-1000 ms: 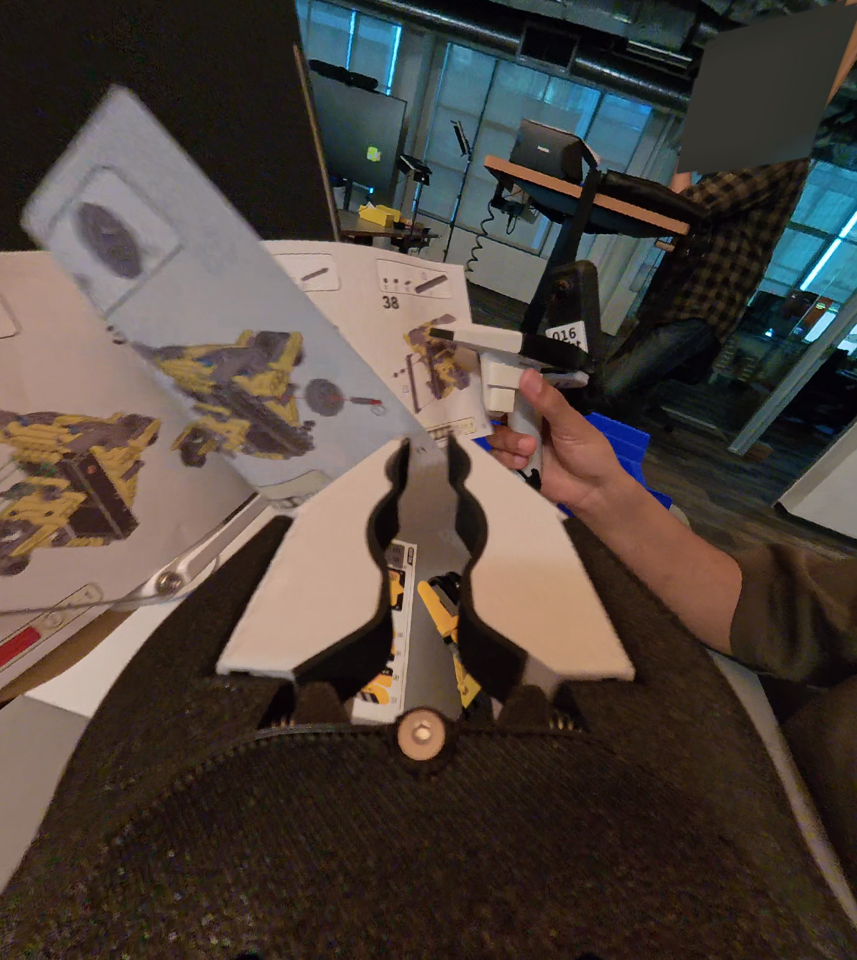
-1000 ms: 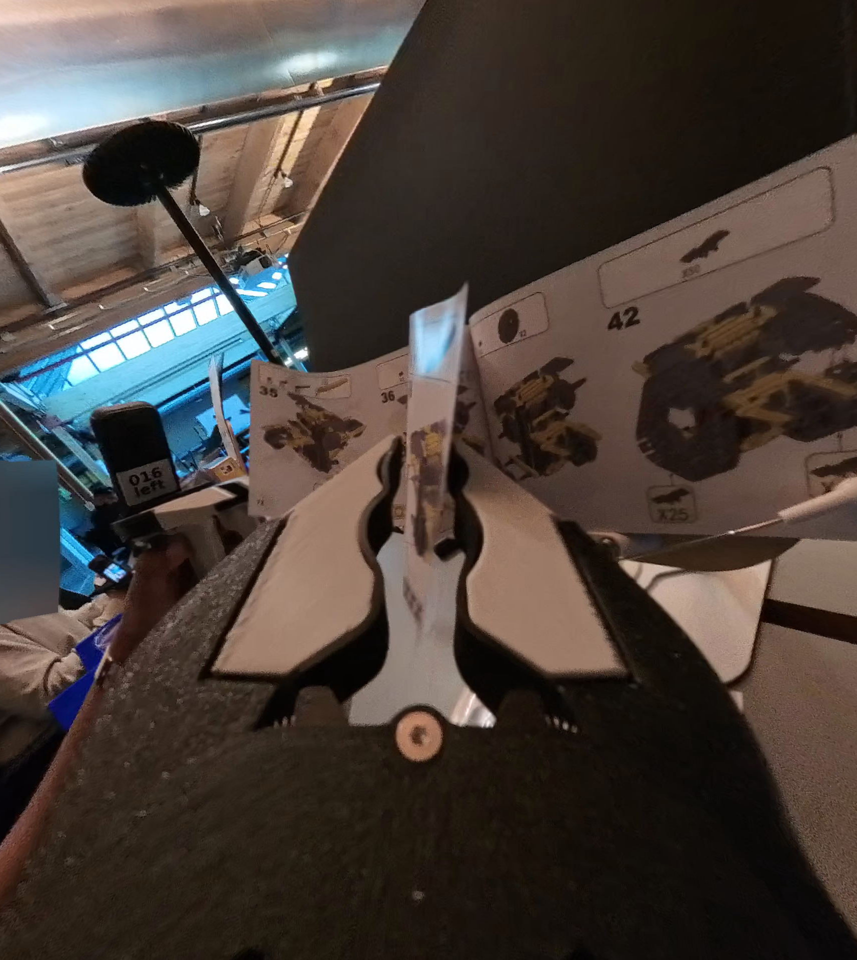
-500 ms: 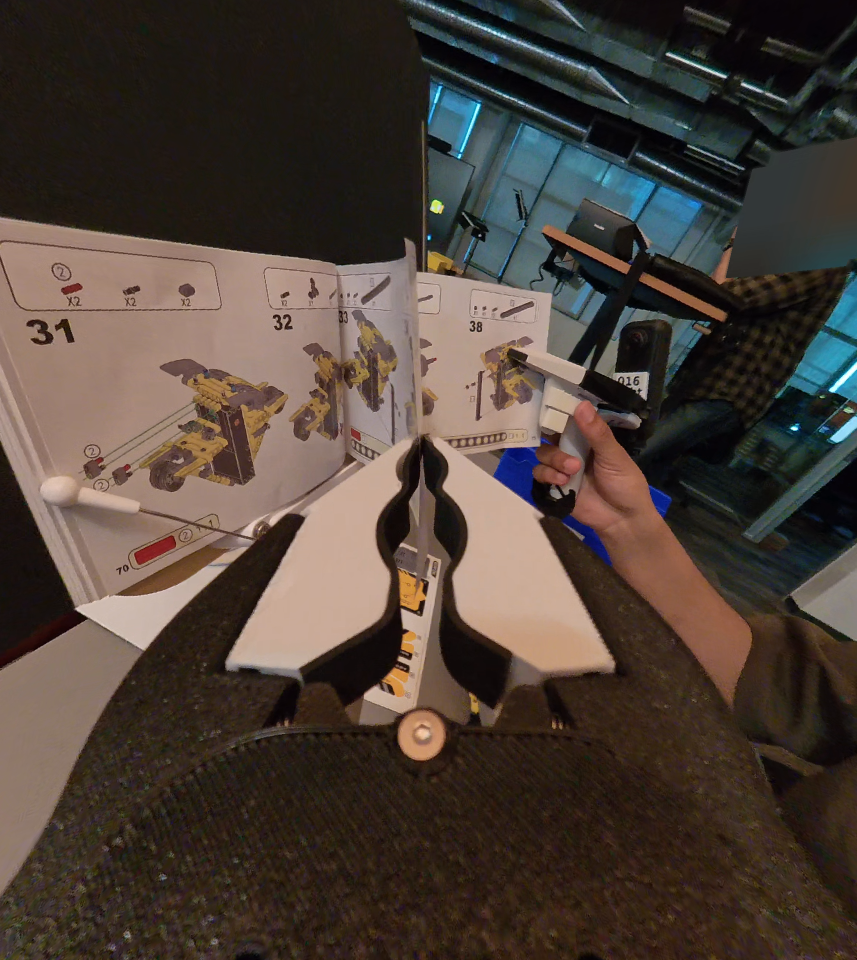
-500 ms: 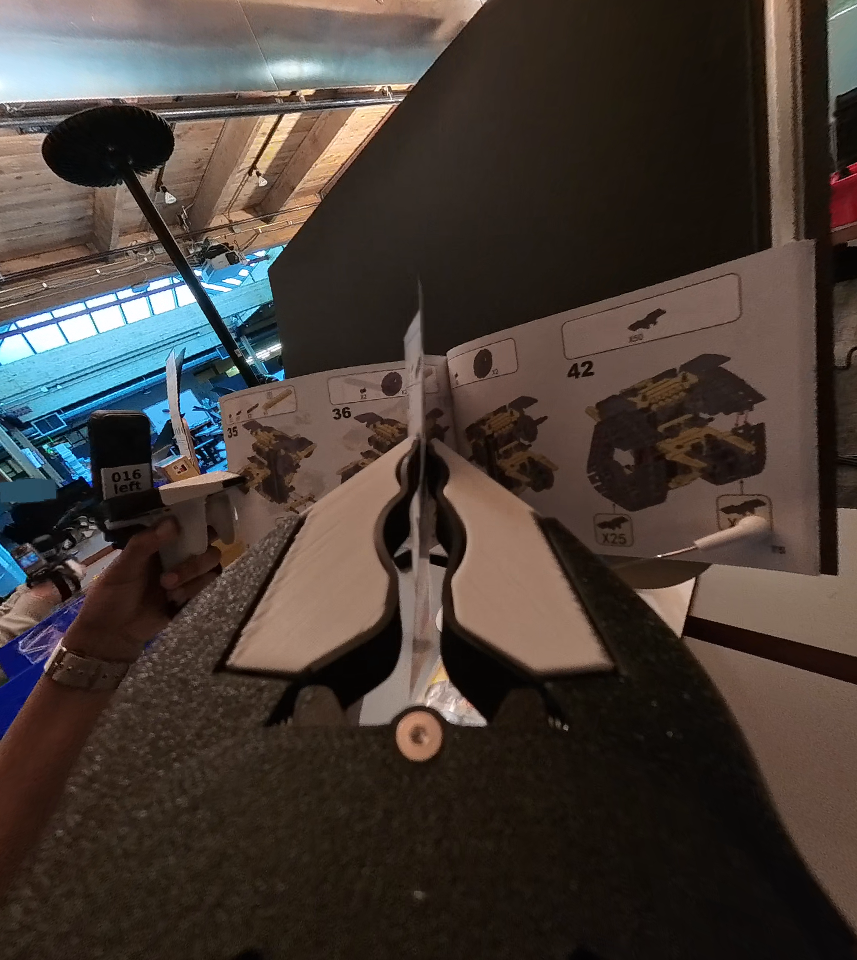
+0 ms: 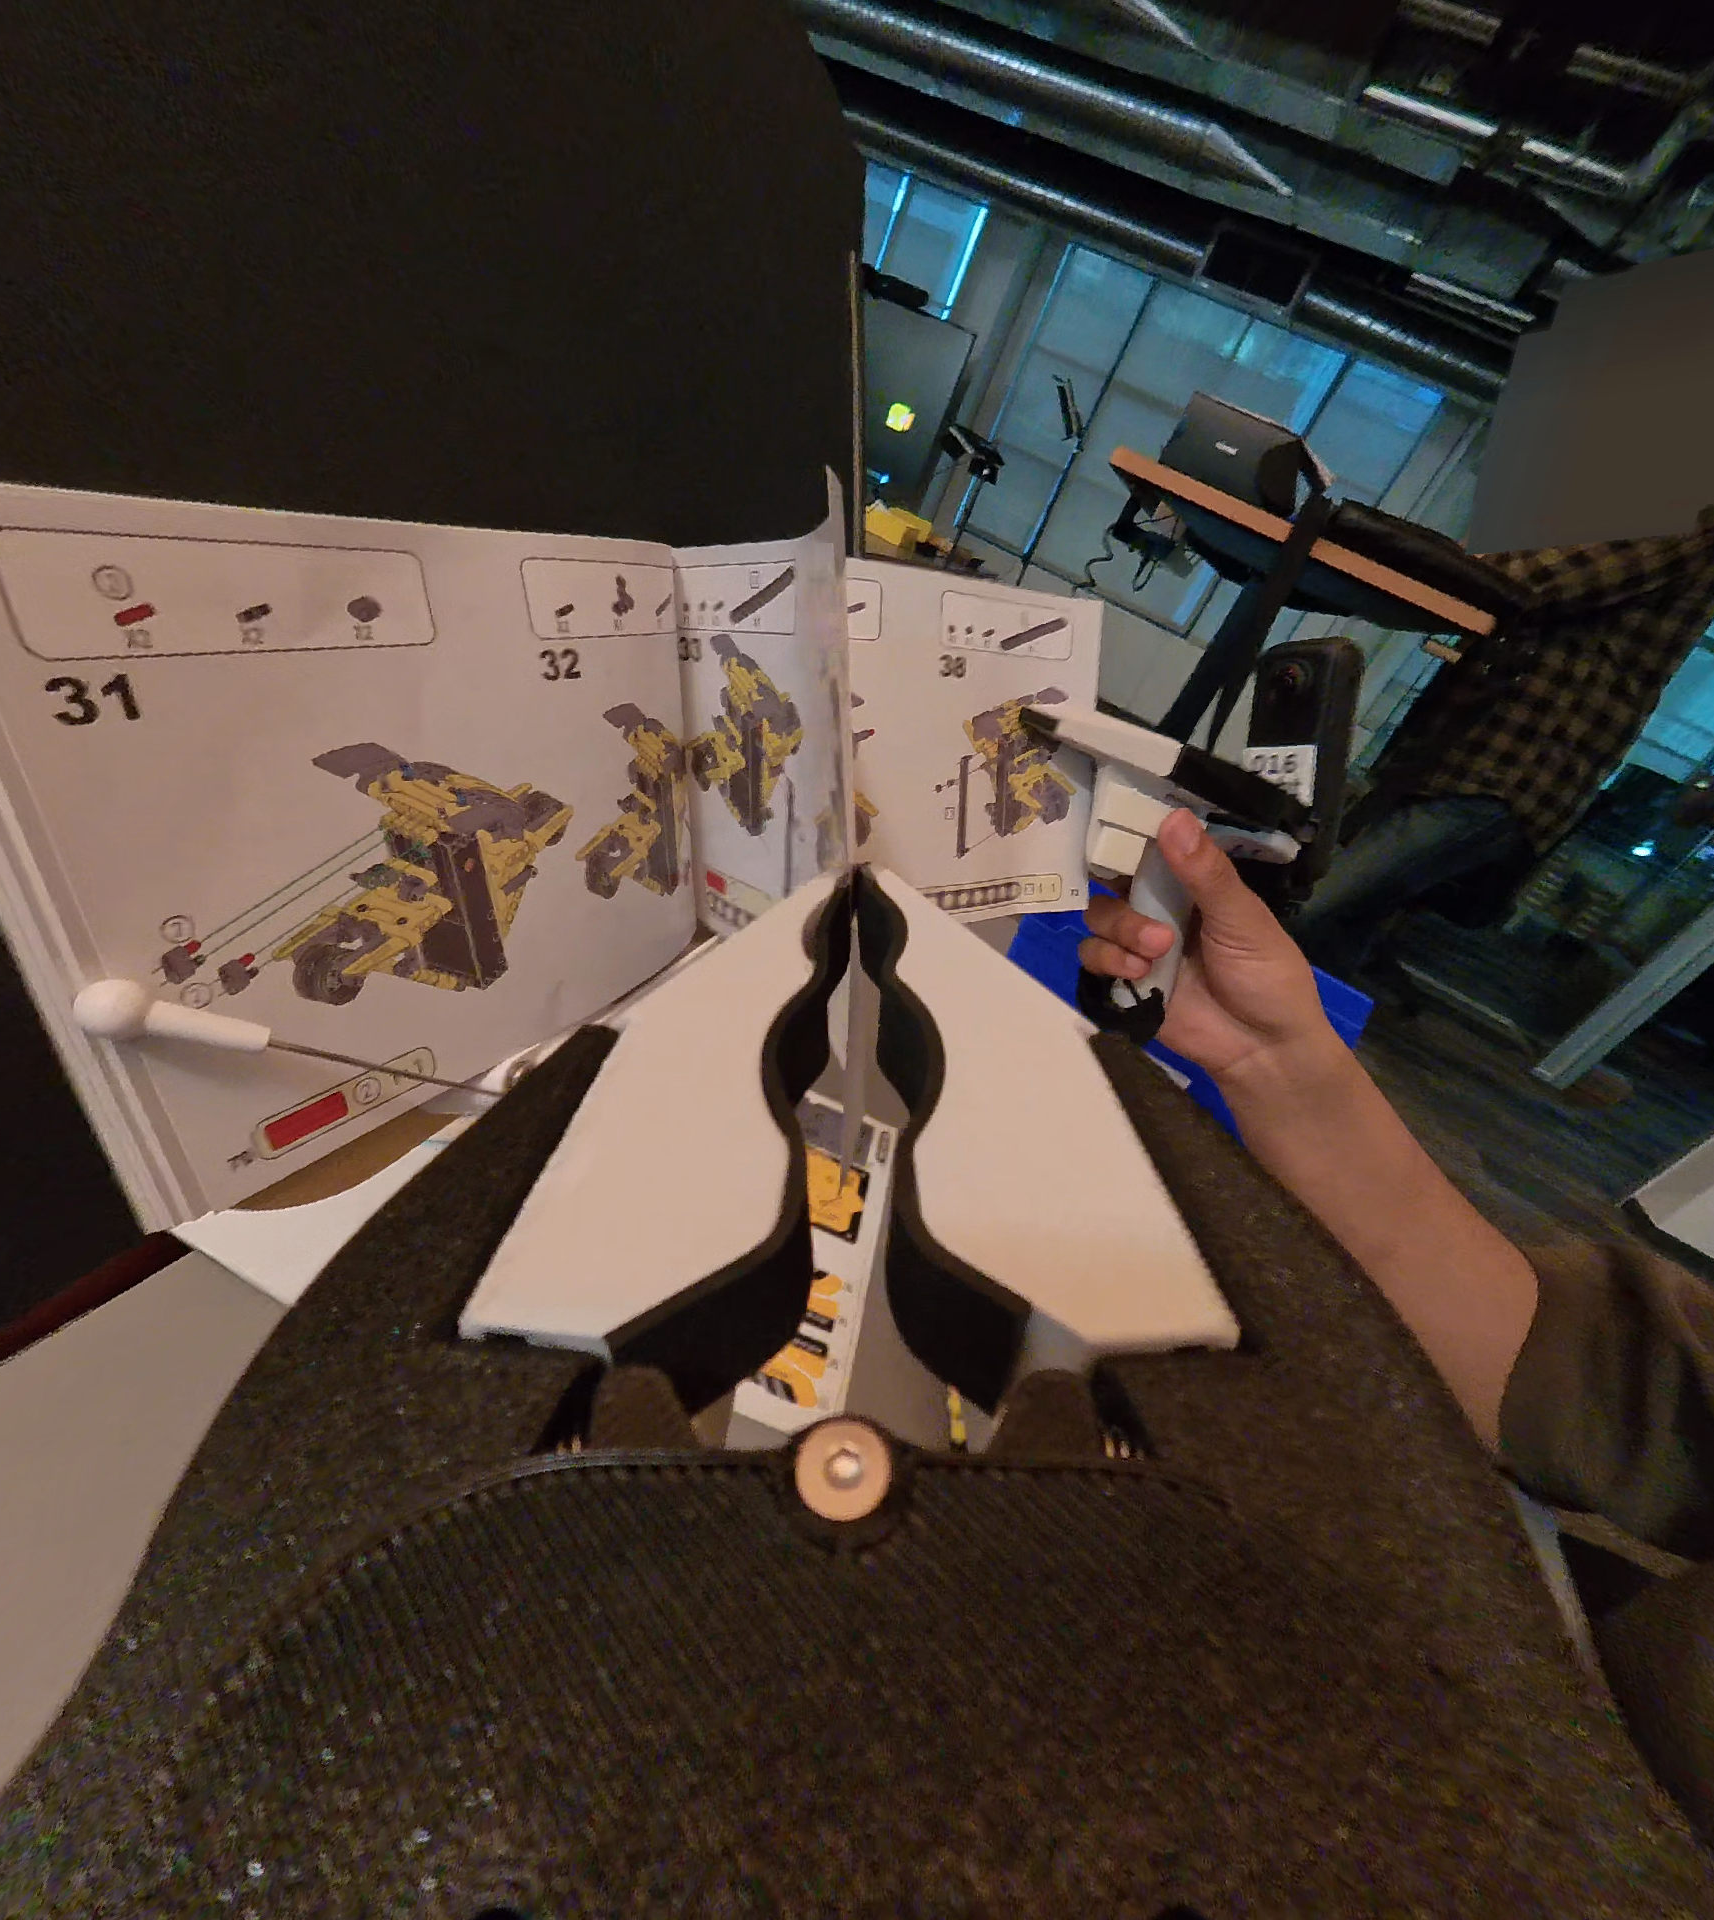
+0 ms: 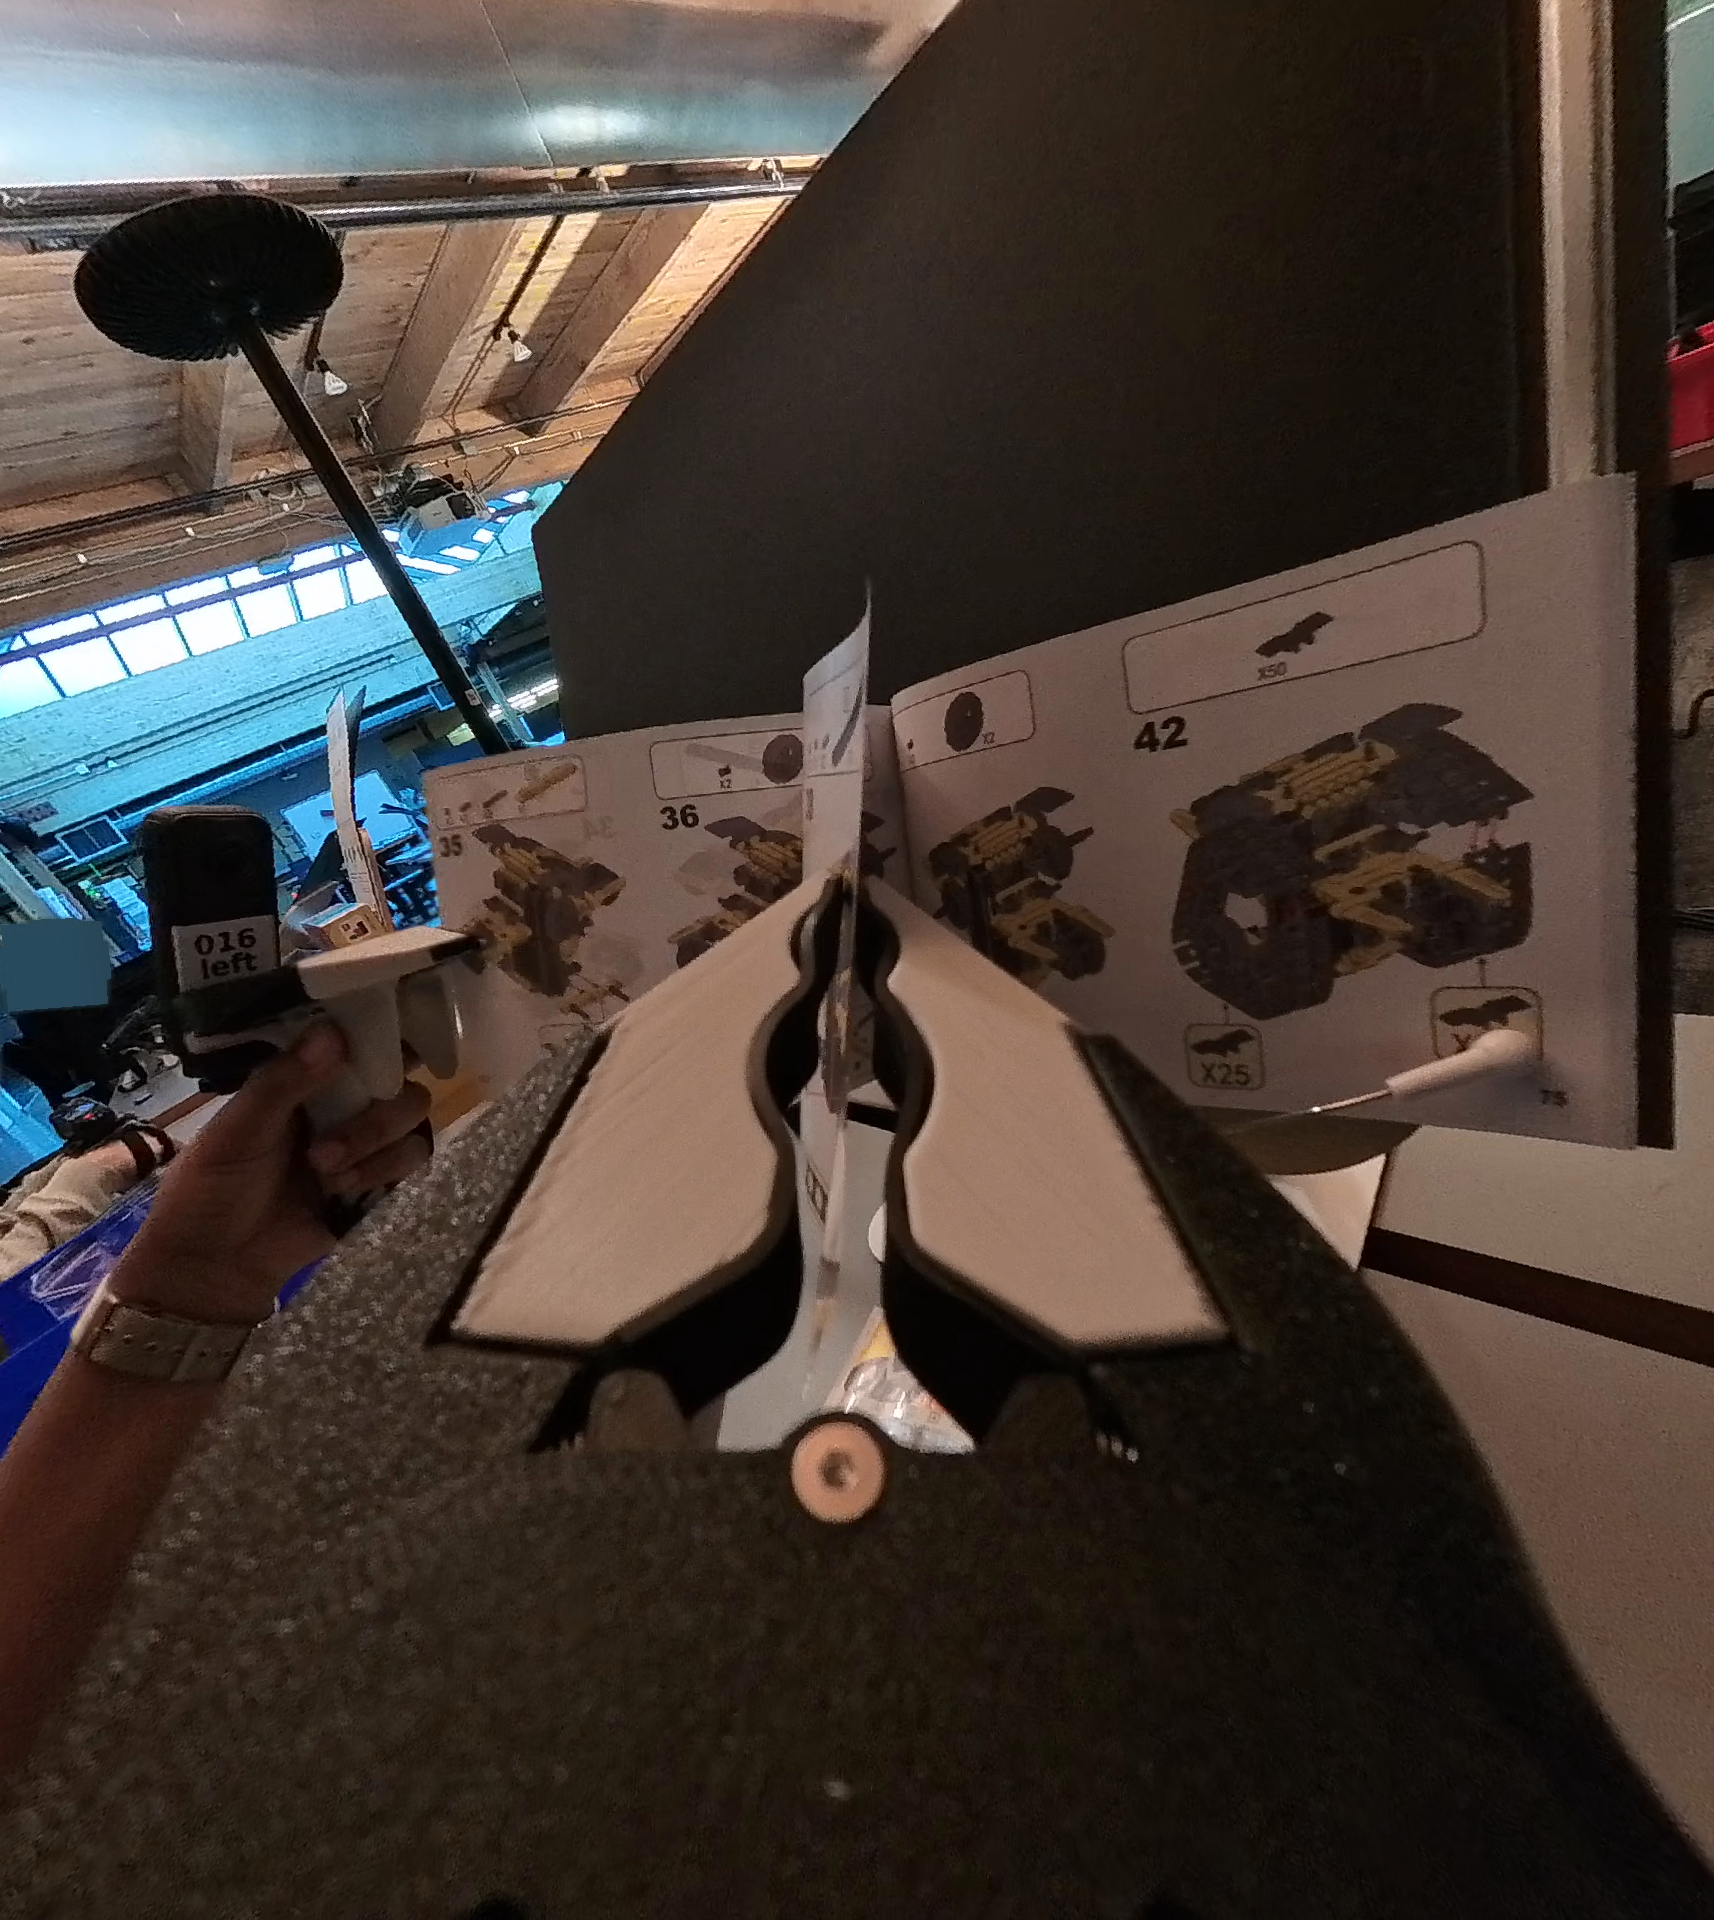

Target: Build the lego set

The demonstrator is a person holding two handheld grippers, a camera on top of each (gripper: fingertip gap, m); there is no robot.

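An open instruction booklet (image 5: 313,779) with yellow-and-black model drawings stands upright against a black panel; it also shows in the right wrist view (image 6: 1248,831). My left gripper (image 5: 848,883) is shut on the lower edge of one loose page (image 5: 837,675), seen edge-on and standing upright. My right gripper (image 6: 848,883) is shut on another page (image 6: 848,727), also edge-on. Each gripper shows in the other's view, held by a hand: the right one (image 5: 1035,717) at a right-hand page, the left one (image 6: 458,943) at a left-hand page.
White-tipped wire holders (image 5: 167,1023) (image 6: 1455,1070) pin the booklet's outer pages. The black panel (image 5: 365,260) stands close behind. A white table (image 5: 53,1507) lies below. A blue bin (image 5: 1331,1018), a raised desk (image 5: 1300,540) and a seated person (image 5: 1611,675) are beyond. Some 20 centimeters of space lies between my two pairs of fingers.
The page in my left gripper swung from lying flat and blurred at the left to standing upright, edge-on. Both grippers stayed shut on their pages, and the booklet's outer pages came into view.
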